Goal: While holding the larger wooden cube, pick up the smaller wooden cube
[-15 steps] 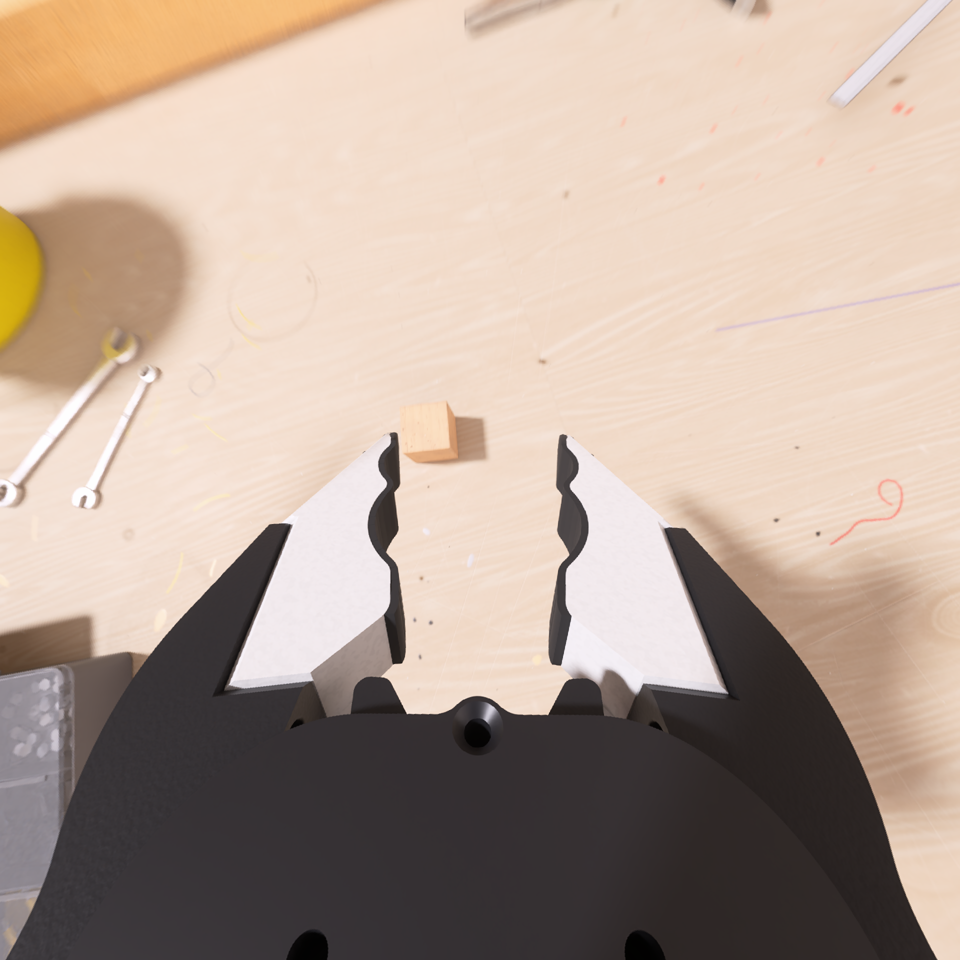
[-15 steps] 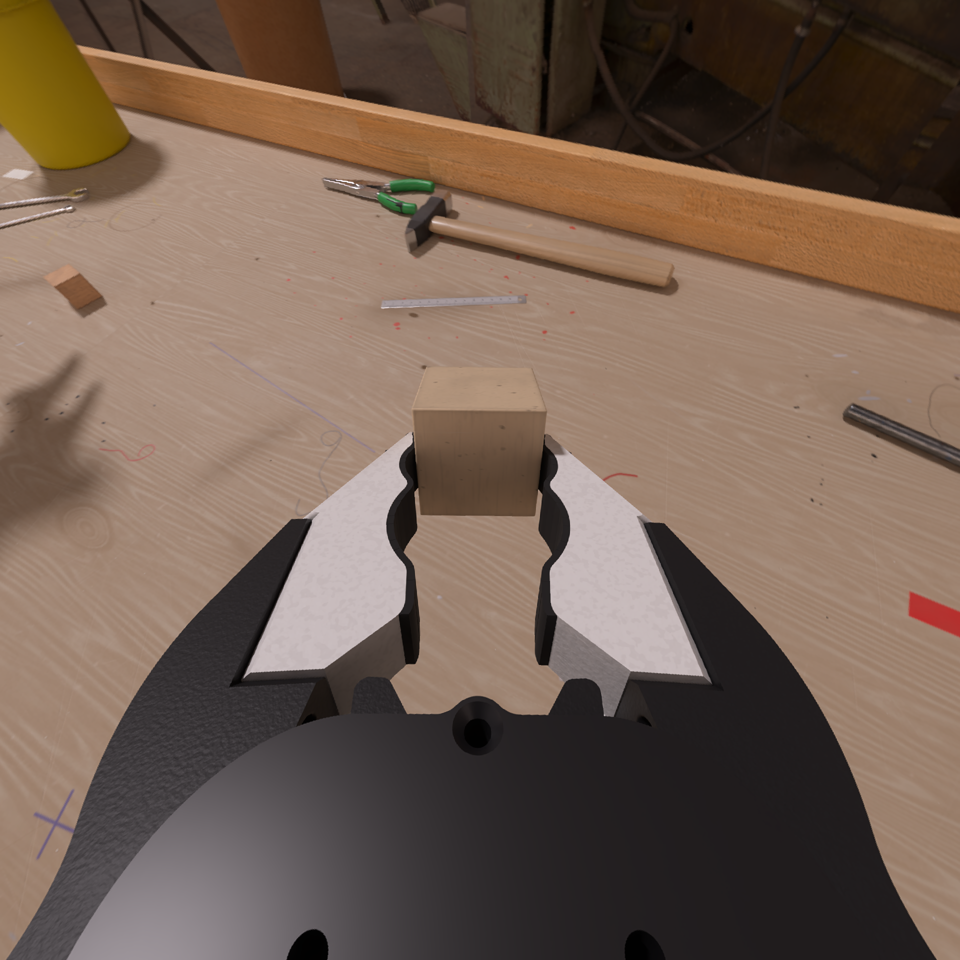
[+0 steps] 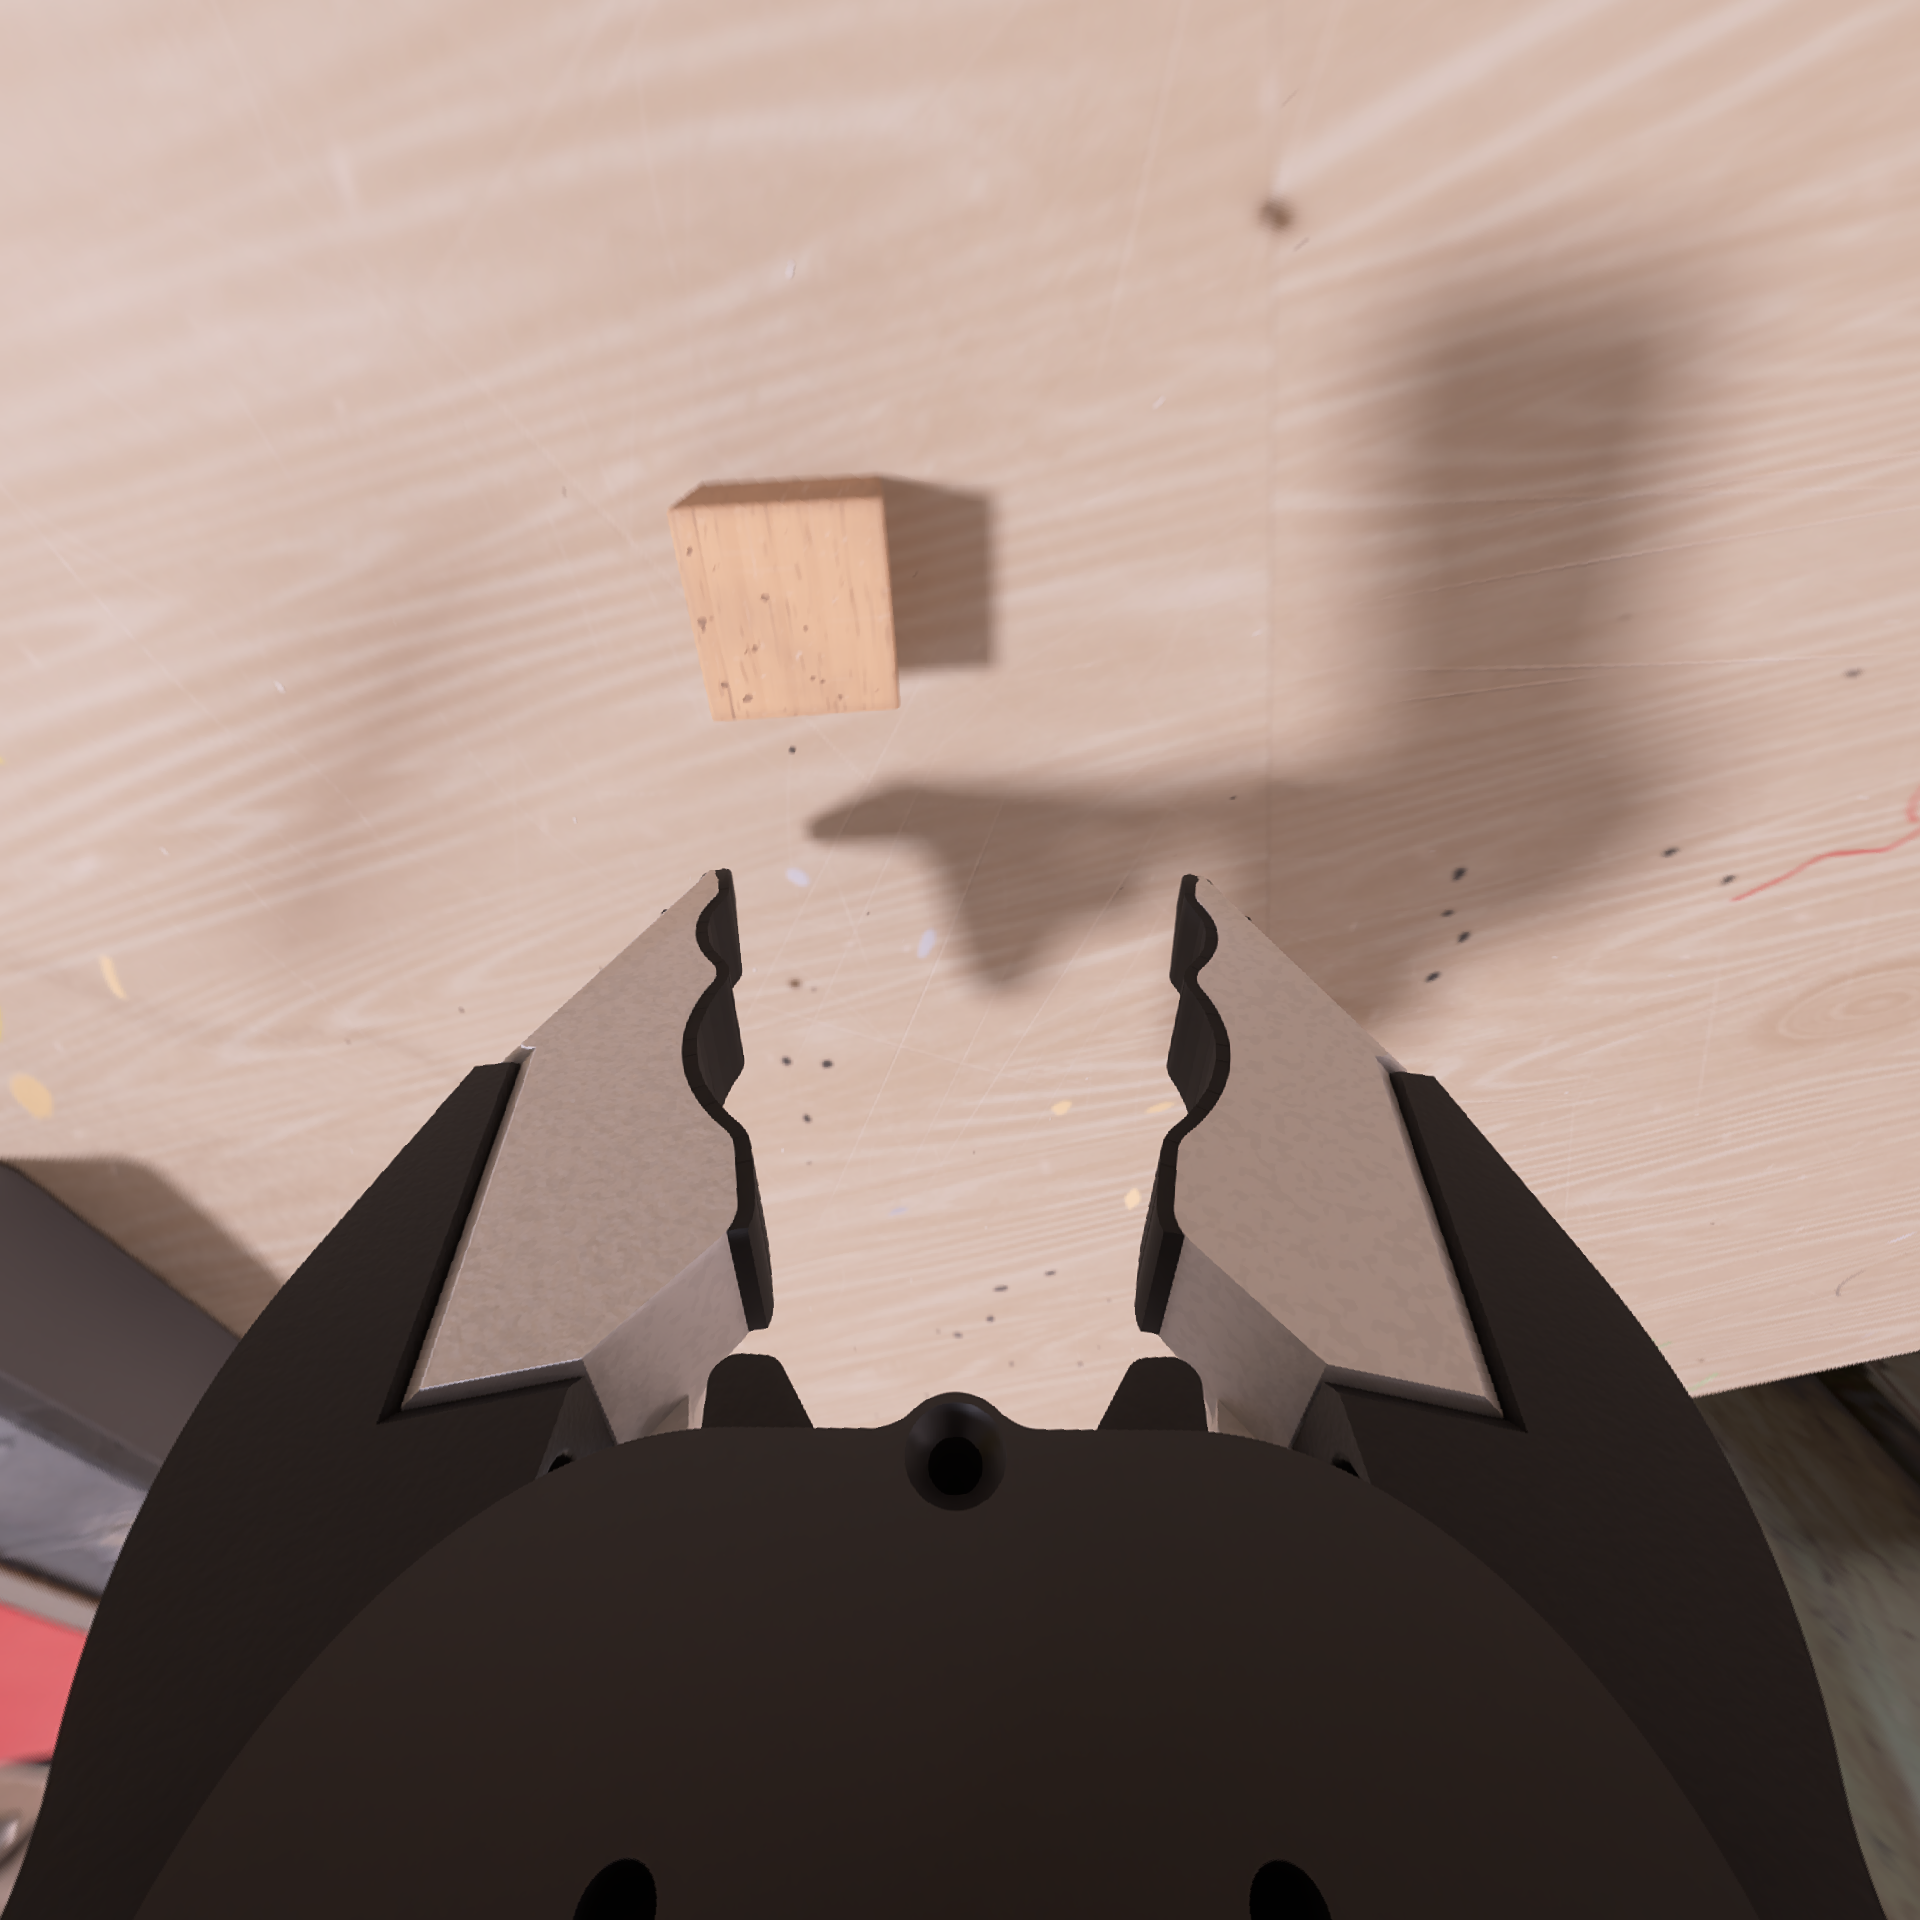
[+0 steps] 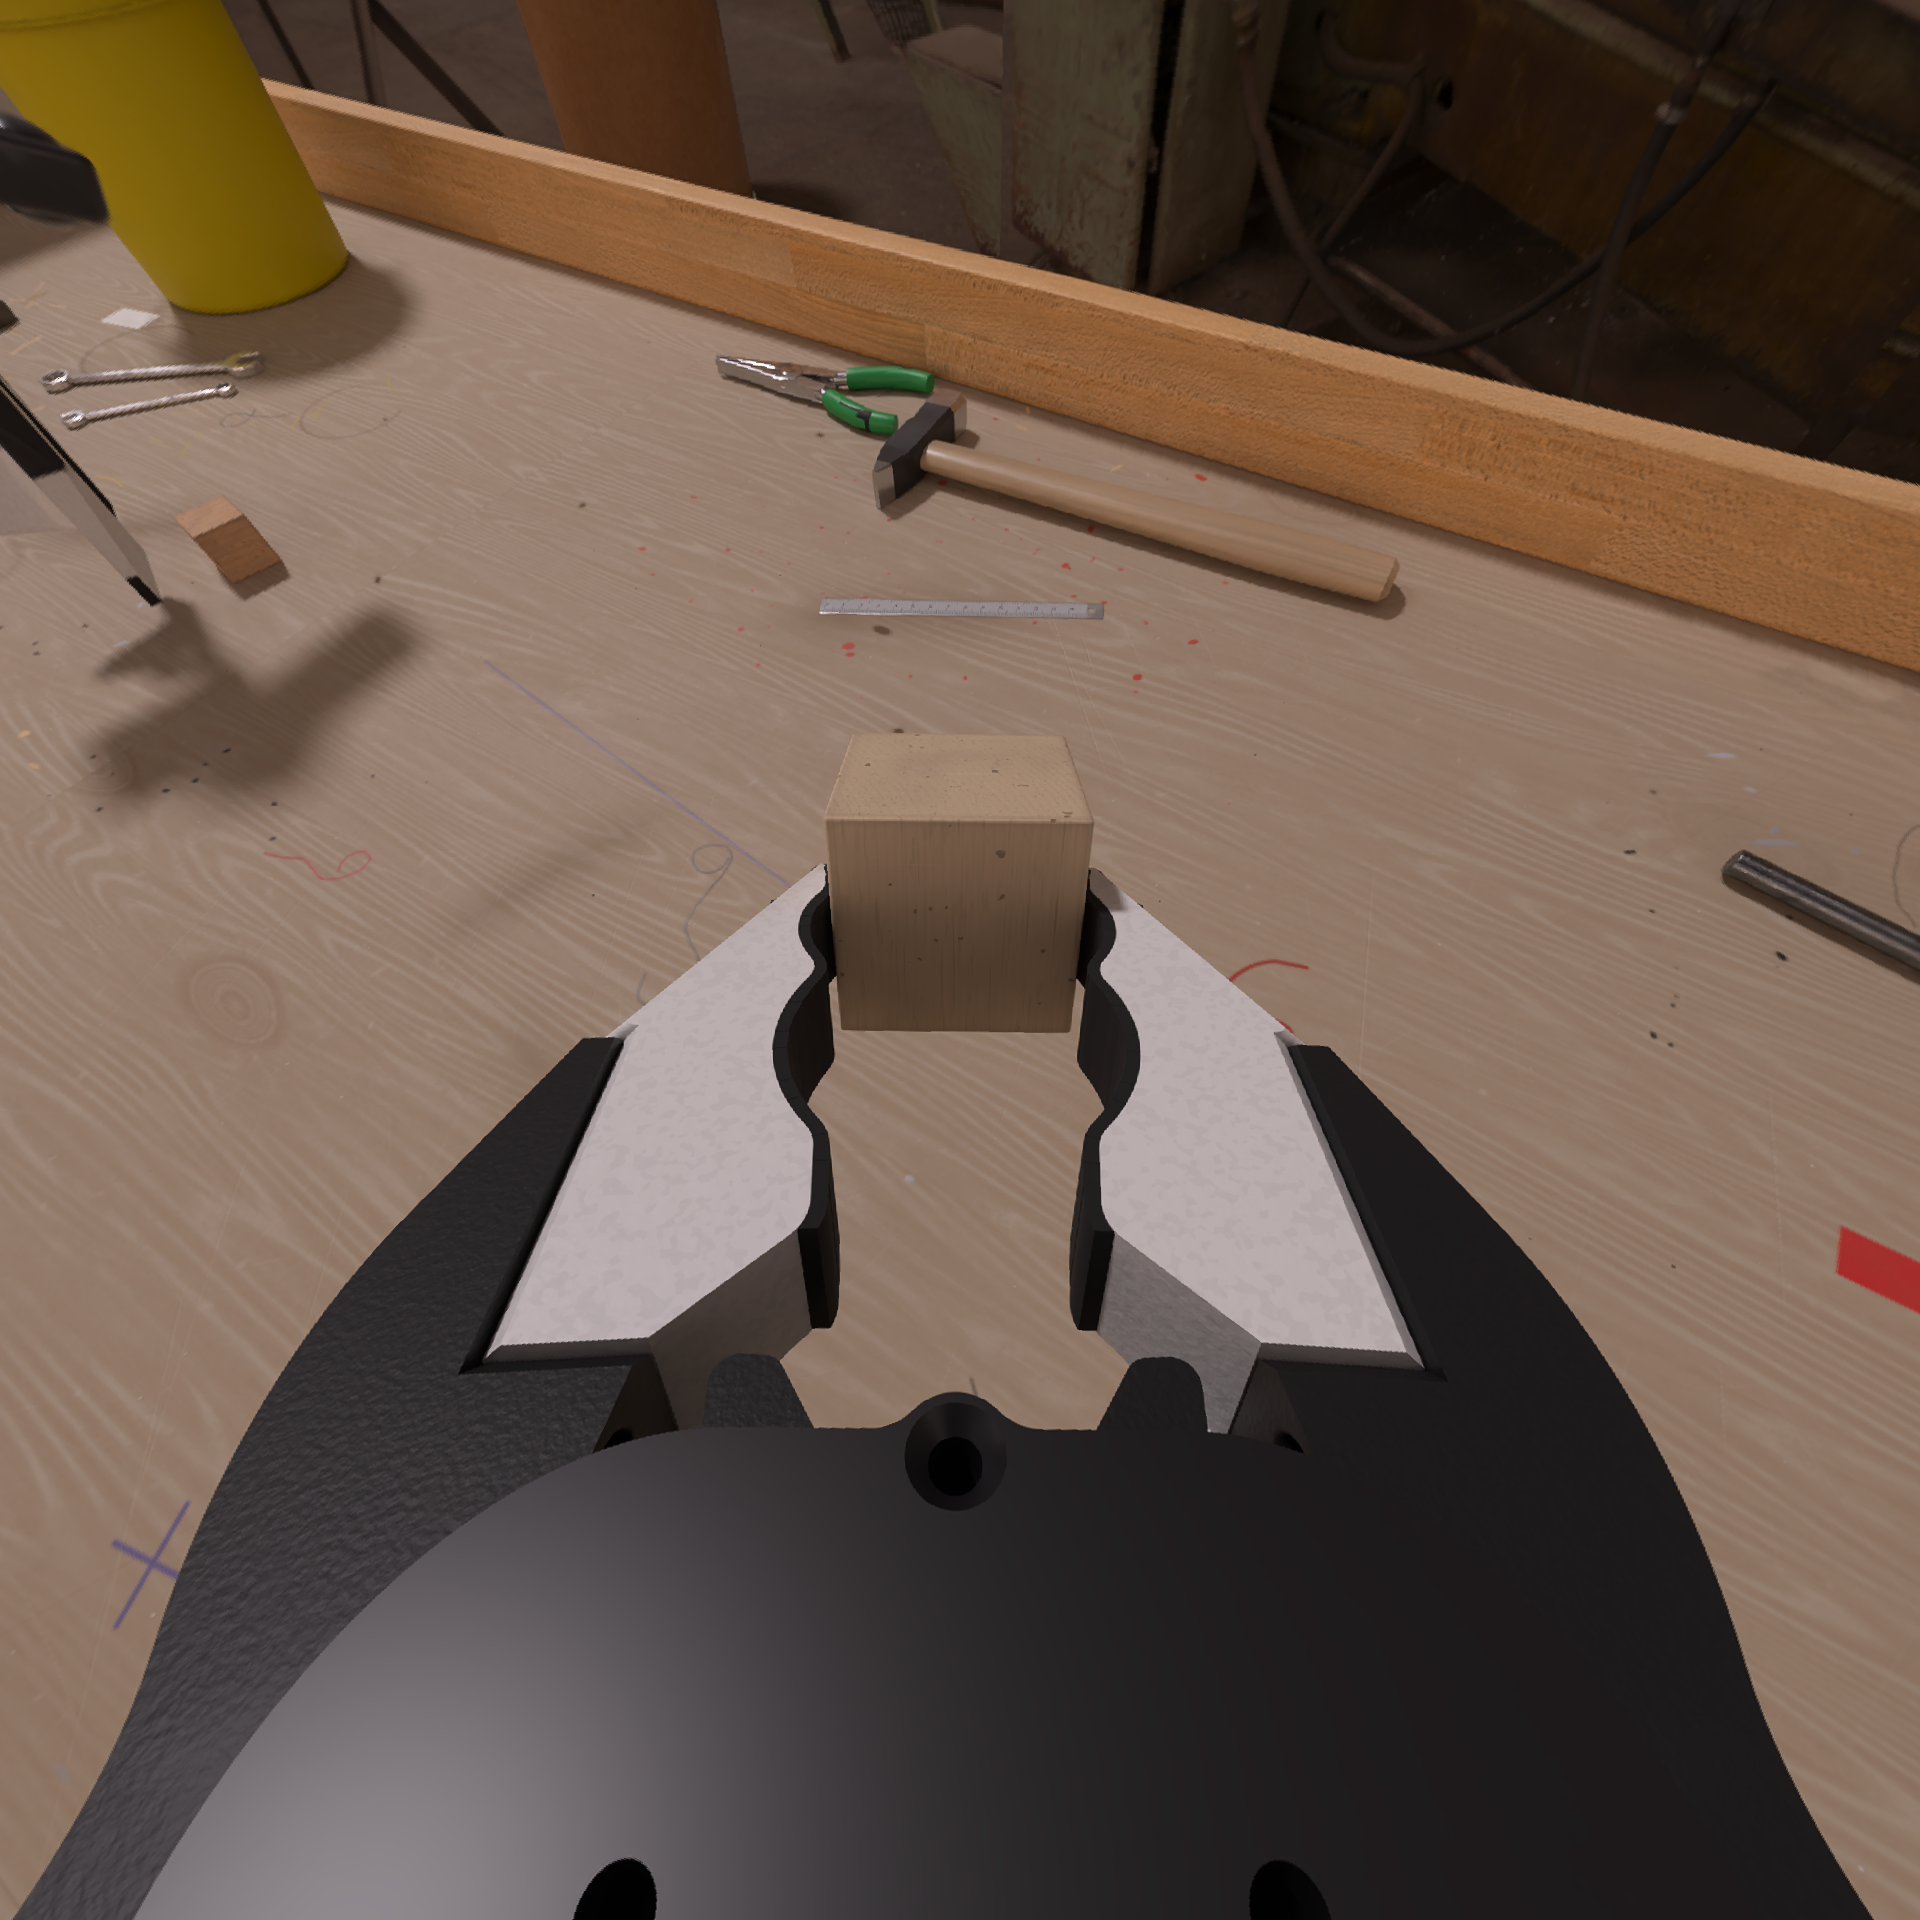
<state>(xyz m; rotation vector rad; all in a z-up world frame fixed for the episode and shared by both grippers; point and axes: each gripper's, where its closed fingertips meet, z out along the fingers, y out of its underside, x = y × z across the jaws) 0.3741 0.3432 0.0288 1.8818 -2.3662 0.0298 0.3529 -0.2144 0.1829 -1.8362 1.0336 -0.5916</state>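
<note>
The smaller wooden cube (image 3: pixel 787 603) lies on the pale plywood bench, ahead of my left gripper (image 3: pixel 956 883) and a little left of its centre line. The left gripper is open and empty, its tips short of the cube. My right gripper (image 4: pixel 958 883) is shut on the larger wooden cube (image 4: pixel 956 914) and holds it above the bench. In the right wrist view the smaller cube (image 4: pixel 231 537) shows far left, with a finger of the left gripper (image 4: pixel 73 499) just beside it.
A yellow cup (image 4: pixel 171 156), two wrenches (image 4: pixel 145 390), green-handled pliers (image 4: pixel 831 390), a hammer (image 4: pixel 1122 499), a steel ruler (image 4: pixel 961 609) and a metal rod (image 4: pixel 1818 909) lie on the bench. A wooden rail (image 4: pixel 1195 374) bounds the far side. A dark box (image 3: pixel 94 1382) sits at the left gripper's lower left.
My left gripper has come down much closer to the bench, so the smaller cube looks larger and now lies ahead of the tips. The right gripper still holds the larger cube.
</note>
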